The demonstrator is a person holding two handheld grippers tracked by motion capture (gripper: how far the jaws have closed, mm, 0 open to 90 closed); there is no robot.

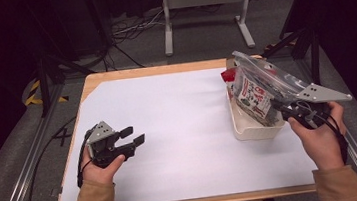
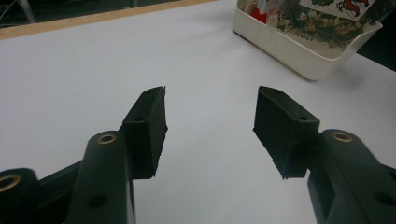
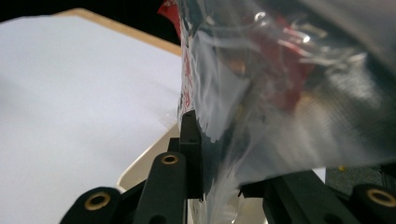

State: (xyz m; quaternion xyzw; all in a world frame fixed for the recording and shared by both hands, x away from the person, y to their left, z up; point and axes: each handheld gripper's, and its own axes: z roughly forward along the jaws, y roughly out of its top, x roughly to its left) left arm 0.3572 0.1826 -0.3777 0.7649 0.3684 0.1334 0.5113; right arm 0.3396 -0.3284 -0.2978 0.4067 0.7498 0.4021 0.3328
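Note:
A clear plastic bag (image 1: 258, 86) with printed packets inside stands tilted in a cream tray (image 1: 257, 126) at the table's right side. My right gripper (image 1: 282, 107) is shut on the bag's lower right edge. In the right gripper view the crinkled bag (image 3: 280, 93) is pinched between the two black jaws, and my right gripper (image 3: 219, 184) closes tight on its film. My left gripper (image 1: 132, 137) rests open near the left edge of the white sheet, nothing between its fingers. In the left gripper view my left gripper (image 2: 210, 130) points across the sheet toward the tray (image 2: 299, 51).
A white sheet (image 1: 179, 130) covers most of the wooden table (image 1: 113, 76). Beyond the far edge are cables and a grey table frame (image 1: 205, 12) on the floor. Metal rails (image 1: 22, 167) run along both sides.

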